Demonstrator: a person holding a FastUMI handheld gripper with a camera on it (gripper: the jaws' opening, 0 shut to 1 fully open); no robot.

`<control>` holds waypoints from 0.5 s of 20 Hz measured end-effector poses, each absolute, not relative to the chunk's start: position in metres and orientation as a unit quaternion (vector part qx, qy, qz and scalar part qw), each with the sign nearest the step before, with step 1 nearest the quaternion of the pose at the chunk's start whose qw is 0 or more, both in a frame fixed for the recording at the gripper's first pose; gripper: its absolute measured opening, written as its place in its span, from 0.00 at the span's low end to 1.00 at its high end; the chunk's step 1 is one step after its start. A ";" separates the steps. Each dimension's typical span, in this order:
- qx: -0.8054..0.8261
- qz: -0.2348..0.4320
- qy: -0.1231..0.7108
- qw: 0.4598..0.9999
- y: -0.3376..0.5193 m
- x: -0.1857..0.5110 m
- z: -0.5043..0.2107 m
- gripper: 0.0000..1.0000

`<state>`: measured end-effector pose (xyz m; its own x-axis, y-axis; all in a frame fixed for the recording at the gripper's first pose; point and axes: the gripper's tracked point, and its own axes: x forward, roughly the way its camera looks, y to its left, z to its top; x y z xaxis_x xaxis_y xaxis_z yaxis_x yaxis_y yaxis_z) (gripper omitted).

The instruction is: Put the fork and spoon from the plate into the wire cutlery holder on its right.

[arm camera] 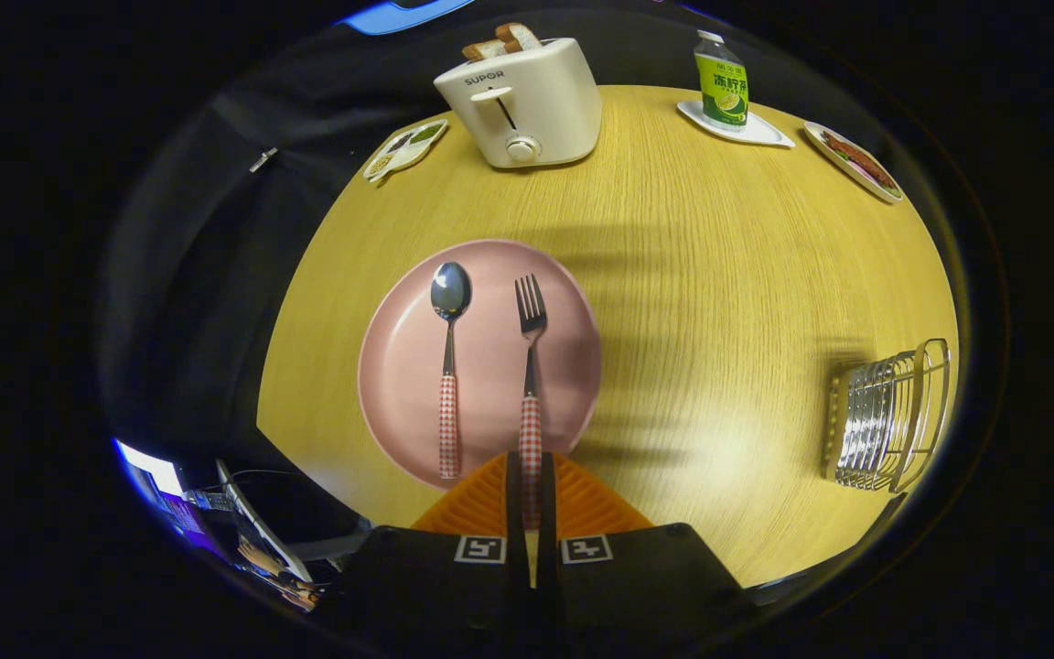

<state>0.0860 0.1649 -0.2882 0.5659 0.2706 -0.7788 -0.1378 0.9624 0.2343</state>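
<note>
Beyond the pink plate [481, 403], a SUPOR toaster [522, 105]; gripper [531, 480] fingers clamped on the fork [531, 366] handle

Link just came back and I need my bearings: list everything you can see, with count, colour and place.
plate: 1, pink, ahead of fingers
spoon: 1, checked handle, on plate's left half
fork: 1, checked handle, end between the closed fingers
wire cutlery holder: 1, metal, right of plate
toaster: 1, white, bread inside, beyond plate
bottle: 1, green, on white tray
food dishes: 2, far corners
table: 1, wood
gripper: 1, shut on fork
</note>
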 end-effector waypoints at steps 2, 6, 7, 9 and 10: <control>0.075 0.121 0.452 0.880 0.162 0.082 -0.284 0.07; 0.072 0.139 0.442 0.883 0.149 0.072 -0.260 0.07; 0.073 0.145 0.435 0.885 0.144 0.068 -0.250 0.07; 0.073 0.155 0.427 0.888 0.133 0.061 -0.230 0.07; 0.074 0.160 0.425 0.888 0.126 0.057 -0.219 0.07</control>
